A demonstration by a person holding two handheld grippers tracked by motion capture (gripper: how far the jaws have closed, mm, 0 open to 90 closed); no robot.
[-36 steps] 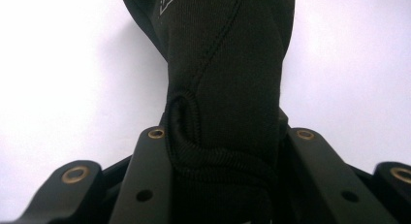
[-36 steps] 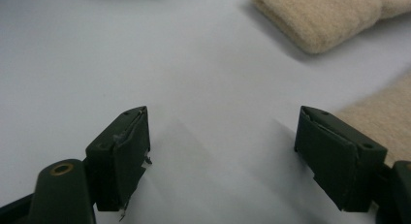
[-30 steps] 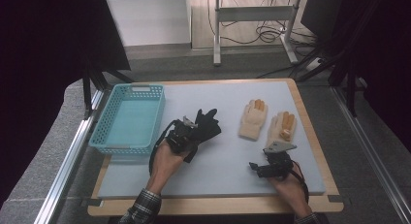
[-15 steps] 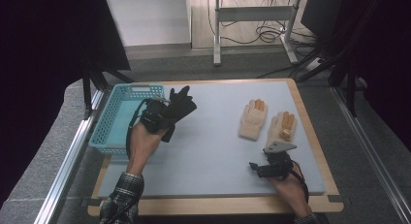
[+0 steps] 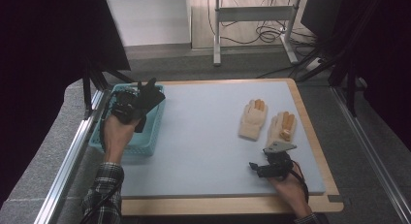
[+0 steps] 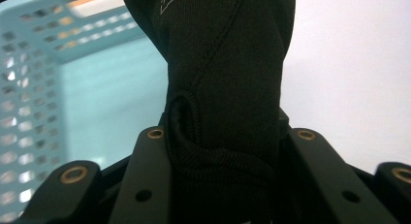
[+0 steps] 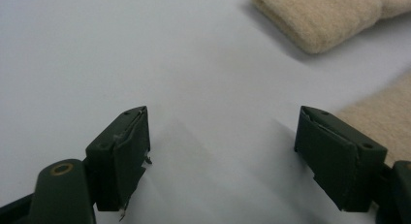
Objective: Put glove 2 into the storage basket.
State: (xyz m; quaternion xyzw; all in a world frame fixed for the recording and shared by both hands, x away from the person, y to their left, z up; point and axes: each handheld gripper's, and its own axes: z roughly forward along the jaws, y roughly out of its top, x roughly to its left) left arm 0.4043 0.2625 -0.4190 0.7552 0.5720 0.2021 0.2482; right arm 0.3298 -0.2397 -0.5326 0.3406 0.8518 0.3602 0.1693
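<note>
Resting near the table's front edge, the right gripper (image 5: 273,162) waits with its jaws apart and nothing between them. Just beyond it the two cream gloves (image 5: 267,122) lie on the mat, not yet collected. Farther off, the left gripper (image 5: 138,102) is clamped on the black glove (image 5: 150,94) above the blue basket (image 5: 145,141), not yet dropped.

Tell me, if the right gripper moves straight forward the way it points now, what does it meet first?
Probably bare mat first; the right gripper is open, and the beige gloves lie off to the right of its line.
</note>
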